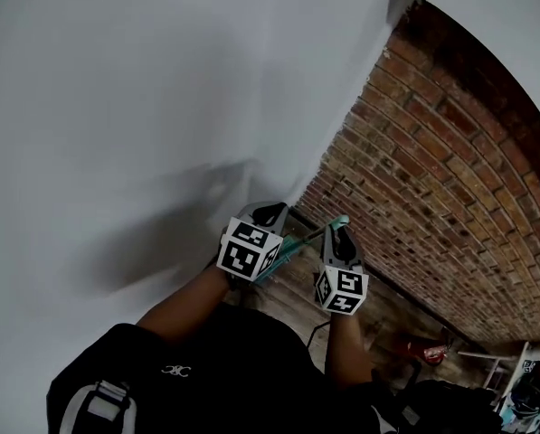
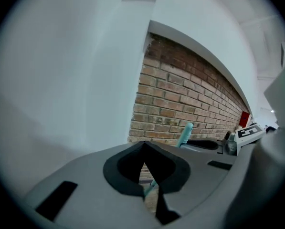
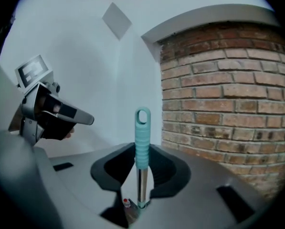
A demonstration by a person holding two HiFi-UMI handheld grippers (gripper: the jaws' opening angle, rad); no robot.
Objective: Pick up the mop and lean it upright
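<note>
I am clenching the right claw (image 3: 141, 173) on the mop (image 3: 142, 136). Its metal shaft is passing up between the pads, and the teal ribbed grip with its hanging loop is standing upright just beyond them. The left claw (image 2: 144, 178) is looking clenched too, with a thin teal sliver caught in the slit of its jaws. I am reading that as a lower part of the same shaft, though that view is too tight to be sure. Further out, the white wall (image 1: 161, 107) and the brick wall (image 1: 450, 179) are meeting in a corner ahead of both claws. I am judging the pick-up done and the leaning in hand. Next I am needing to tip the grip end onto a wall, feel it settle, and only then let go.
</note>
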